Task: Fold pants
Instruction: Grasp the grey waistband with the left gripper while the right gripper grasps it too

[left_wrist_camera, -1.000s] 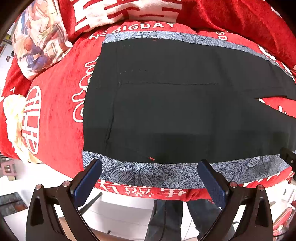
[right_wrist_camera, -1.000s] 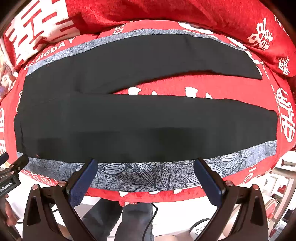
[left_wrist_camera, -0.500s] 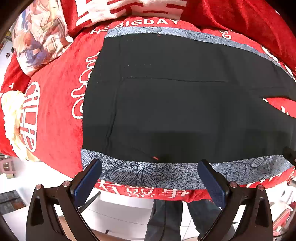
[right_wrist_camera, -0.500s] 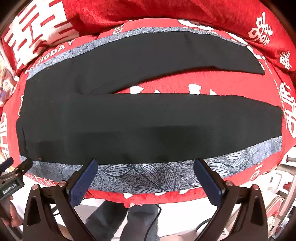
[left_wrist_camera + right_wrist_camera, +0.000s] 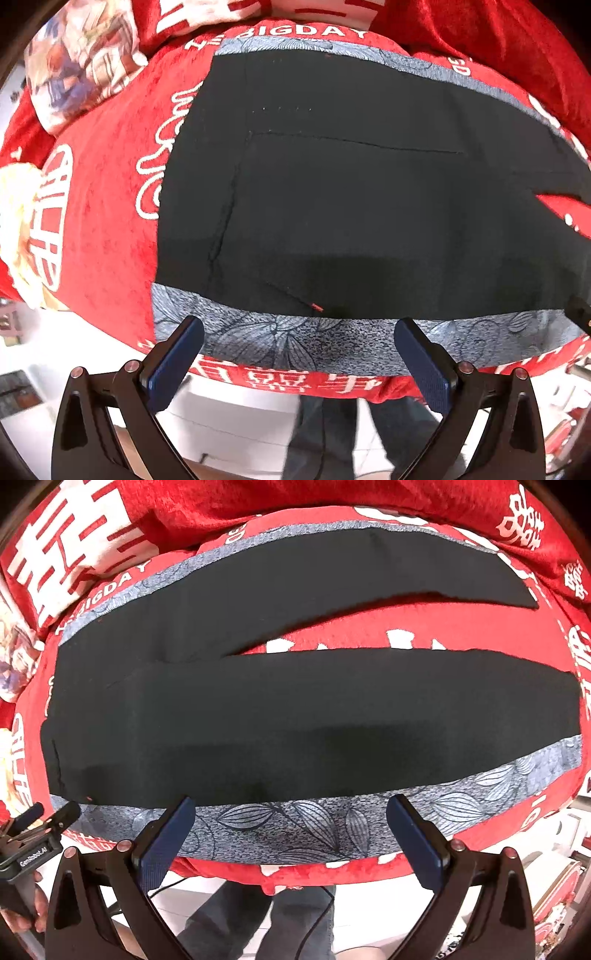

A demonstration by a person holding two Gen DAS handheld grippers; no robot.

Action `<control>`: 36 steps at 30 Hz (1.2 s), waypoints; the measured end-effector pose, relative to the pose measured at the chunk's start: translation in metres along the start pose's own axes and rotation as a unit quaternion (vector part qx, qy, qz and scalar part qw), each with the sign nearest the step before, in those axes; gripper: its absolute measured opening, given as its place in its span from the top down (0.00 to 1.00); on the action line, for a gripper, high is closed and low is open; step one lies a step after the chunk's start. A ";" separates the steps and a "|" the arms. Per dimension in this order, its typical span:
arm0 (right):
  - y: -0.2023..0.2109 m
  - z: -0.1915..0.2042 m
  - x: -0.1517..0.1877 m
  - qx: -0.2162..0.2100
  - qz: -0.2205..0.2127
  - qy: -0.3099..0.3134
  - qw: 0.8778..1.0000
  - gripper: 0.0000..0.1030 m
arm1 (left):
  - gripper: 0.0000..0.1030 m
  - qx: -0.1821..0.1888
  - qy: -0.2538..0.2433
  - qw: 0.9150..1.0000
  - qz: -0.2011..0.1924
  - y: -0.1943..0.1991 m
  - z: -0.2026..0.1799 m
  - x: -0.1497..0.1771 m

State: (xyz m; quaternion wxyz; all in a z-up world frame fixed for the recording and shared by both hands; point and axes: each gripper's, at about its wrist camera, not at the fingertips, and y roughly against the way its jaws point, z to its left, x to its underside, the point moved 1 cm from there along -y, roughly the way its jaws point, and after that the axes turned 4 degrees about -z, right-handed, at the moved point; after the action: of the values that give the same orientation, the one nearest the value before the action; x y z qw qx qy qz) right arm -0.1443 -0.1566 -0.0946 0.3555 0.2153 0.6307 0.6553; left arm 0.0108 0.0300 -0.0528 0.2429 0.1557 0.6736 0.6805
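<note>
The black pants (image 5: 369, 206) lie flat and unfolded on a red bed cover (image 5: 107, 229), waistband end toward 9 o'clock in the left wrist view and both legs running out toward 3 o'clock in the right wrist view, the far leg (image 5: 332, 579) splayed apart from the near leg (image 5: 332, 716) with red cover showing between them. The left gripper (image 5: 299, 360) hovers just short of the near side seam, jaws wide apart and holding nothing; the right gripper (image 5: 291, 834) does likewise, jaws apart, at the near leg's patterned grey stripe (image 5: 332, 827). The likely trouble is pinching the plush cover along with the thin fabric, or catching only the top layer, so the leg drags or twists instead of folding cleanly onto the far one. At 10 o'clock in the left view a printed pillow (image 5: 81, 62) sits well clear of the pants; a red cushion (image 5: 406, 498) lines the far edge and could crowd the fold.
</note>
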 end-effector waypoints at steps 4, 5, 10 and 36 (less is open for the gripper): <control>-0.005 -0.010 0.006 -0.109 0.002 -0.048 0.993 0.00 | 0.00 0.055 0.040 0.998 -0.004 -0.003 0.025 0.008; -0.008 -0.014 0.010 -0.161 0.007 -0.067 0.985 0.00 | 0.00 0.064 0.049 0.997 -0.002 -0.003 0.030 0.011; -0.039 -0.025 0.041 -0.307 0.058 -0.134 0.940 0.25 | 0.00 0.112 0.101 0.989 -0.004 -0.014 0.066 0.030; -0.108 -0.029 0.074 -0.416 0.095 -0.263 0.865 0.71 | 0.23 0.180 0.198 0.963 0.022 -0.060 0.095 0.022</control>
State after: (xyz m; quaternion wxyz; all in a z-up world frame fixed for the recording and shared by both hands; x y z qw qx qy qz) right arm -0.1931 -0.1267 -0.2157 0.5011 0.2706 0.1593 0.8064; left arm 0.0507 0.1205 -0.1110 0.0576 0.0733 0.8161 0.5703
